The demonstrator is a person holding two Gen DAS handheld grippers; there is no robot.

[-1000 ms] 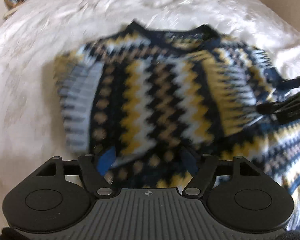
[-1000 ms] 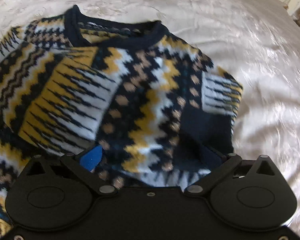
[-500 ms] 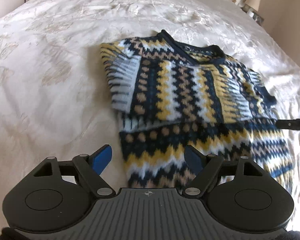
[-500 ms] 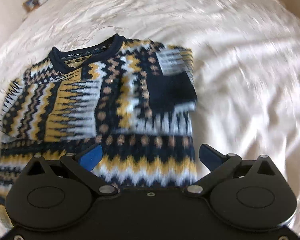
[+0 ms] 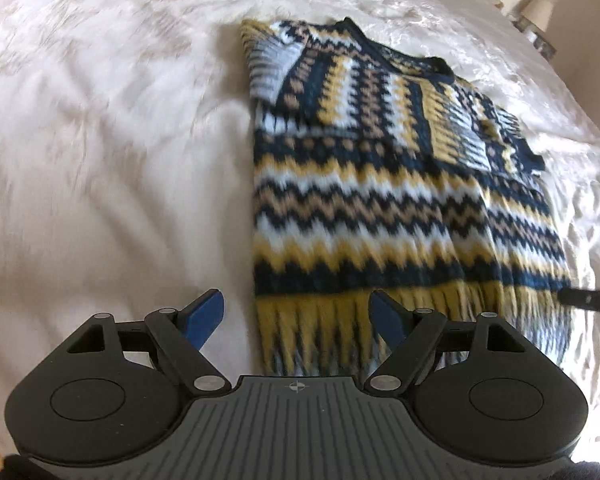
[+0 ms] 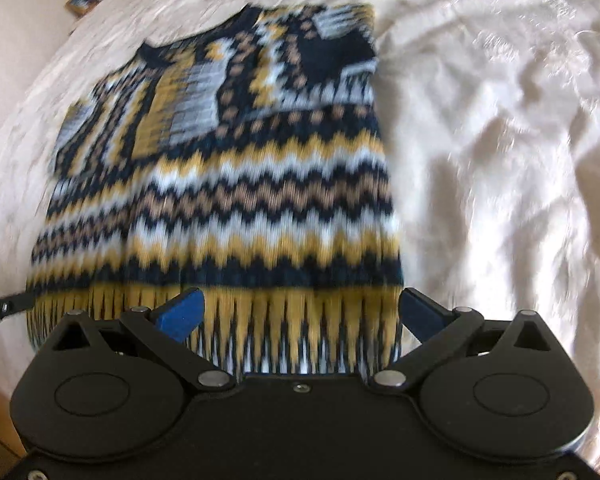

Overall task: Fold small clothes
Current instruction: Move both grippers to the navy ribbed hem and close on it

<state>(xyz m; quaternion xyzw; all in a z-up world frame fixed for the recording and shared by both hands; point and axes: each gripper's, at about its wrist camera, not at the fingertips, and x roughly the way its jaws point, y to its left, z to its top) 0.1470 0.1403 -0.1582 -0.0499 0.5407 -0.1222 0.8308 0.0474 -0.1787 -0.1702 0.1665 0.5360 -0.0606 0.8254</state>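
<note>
Mid-fold. The patterned sweater (image 5: pixel 400 184) lies flat on the bedspread (image 5: pixel 100 160), well in from its edges, both sleeves already folded across the chest. Left gripper (image 5: pixel 298 314) and right gripper (image 6: pixel 300 310), jaws wide and empty, hover over the hem corners; the bottom-to-collar fold appears to remain.

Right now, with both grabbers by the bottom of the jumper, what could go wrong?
1. Both sleeves lie loosely folded across the sweater's chest; lifting the hem quickly could make them slide out.
2. The left gripper straddles the hem's left corner and the right gripper is open over its right corner; a pinch might catch only the top layer, or the bedspread too.
3. The bedspread is wrinkled and soft, so the fold may end up crooked.
</note>
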